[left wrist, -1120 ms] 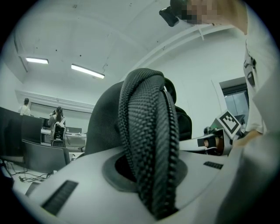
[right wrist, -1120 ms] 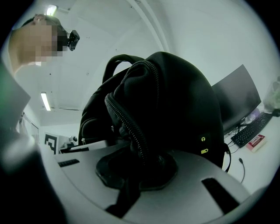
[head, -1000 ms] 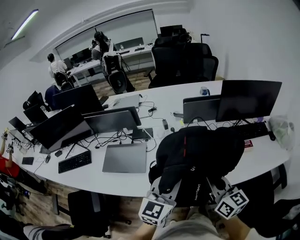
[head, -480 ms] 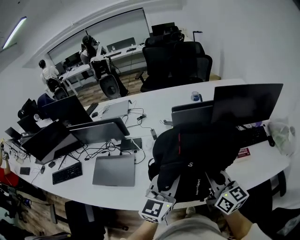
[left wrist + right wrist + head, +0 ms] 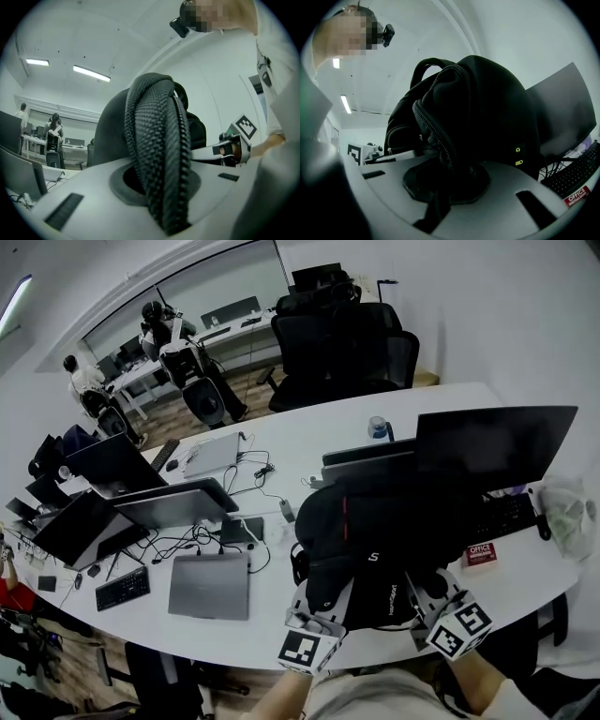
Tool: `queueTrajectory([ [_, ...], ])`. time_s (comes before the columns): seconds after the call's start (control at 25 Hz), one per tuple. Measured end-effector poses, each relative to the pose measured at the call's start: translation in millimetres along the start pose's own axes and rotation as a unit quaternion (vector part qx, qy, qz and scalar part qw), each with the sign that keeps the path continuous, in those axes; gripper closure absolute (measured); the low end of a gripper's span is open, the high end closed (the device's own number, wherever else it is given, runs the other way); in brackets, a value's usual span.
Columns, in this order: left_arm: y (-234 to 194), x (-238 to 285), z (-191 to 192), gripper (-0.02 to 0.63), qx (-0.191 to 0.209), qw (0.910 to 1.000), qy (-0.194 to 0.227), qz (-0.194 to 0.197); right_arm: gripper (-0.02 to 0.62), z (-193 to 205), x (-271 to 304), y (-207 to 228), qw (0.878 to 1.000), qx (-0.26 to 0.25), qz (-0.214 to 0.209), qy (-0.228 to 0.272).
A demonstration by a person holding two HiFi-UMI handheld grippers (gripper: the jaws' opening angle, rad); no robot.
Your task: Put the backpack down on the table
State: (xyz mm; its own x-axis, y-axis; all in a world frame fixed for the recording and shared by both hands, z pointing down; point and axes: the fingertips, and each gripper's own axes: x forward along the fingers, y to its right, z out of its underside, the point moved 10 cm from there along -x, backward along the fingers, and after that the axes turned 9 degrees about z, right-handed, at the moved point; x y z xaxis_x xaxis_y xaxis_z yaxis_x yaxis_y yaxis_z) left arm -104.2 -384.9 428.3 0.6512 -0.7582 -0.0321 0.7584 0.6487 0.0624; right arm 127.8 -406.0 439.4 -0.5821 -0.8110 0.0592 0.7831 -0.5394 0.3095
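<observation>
While both grippers are clenched, each bites a different part of the backpack point(image 5: 394, 521). The left gripper point(image 5: 322, 607) has its jaws shut tight on a thick padded strap point(image 5: 157, 140) of coarse knitted mesh, which rises out of them in a rounded arch. The right gripper point(image 5: 427, 592) has its jaws closed on a fold of smooth black cloth beside a toothed zip point(image 5: 438, 136), and a thin dark strip hangs below them.

The backpack is black, soft and bulging, with a narrow red stripe point(image 5: 344, 512) down its top. It sits over the near edge of the curved white table point(image 5: 281, 437), held between the two grippers, just in front of a dark flat monitor point(image 5: 492, 442). Whether its base rests on the tabletop cannot be told, and nothing of its inside shows. A small red box point(image 5: 479, 553) lies just beside it on the right, below a black keyboard point(image 5: 506, 514). A closed grey laptop point(image 5: 211, 585) lies to its left, apart from it.
</observation>
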Motion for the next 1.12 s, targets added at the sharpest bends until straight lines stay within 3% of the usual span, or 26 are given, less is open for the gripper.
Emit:
queueTrajectory([
  [0.32,-16,43,14,0.557,-0.006,1.0,0.001,-0.006,0.566,0,31,38,1.0,-0.002,0.005,-0.006],
  [0.88,-57,75,44,0.557,0.002,0.9998,0.018,-0.011,0.566,11,80,53,0.999,-0.022,0.037,0.01],
  [1.12,-70,79,63,0.557,-0.023,0.9995,0.007,-0.018,0.566,27,95,56,0.999,-0.019,0.047,0.004],
])
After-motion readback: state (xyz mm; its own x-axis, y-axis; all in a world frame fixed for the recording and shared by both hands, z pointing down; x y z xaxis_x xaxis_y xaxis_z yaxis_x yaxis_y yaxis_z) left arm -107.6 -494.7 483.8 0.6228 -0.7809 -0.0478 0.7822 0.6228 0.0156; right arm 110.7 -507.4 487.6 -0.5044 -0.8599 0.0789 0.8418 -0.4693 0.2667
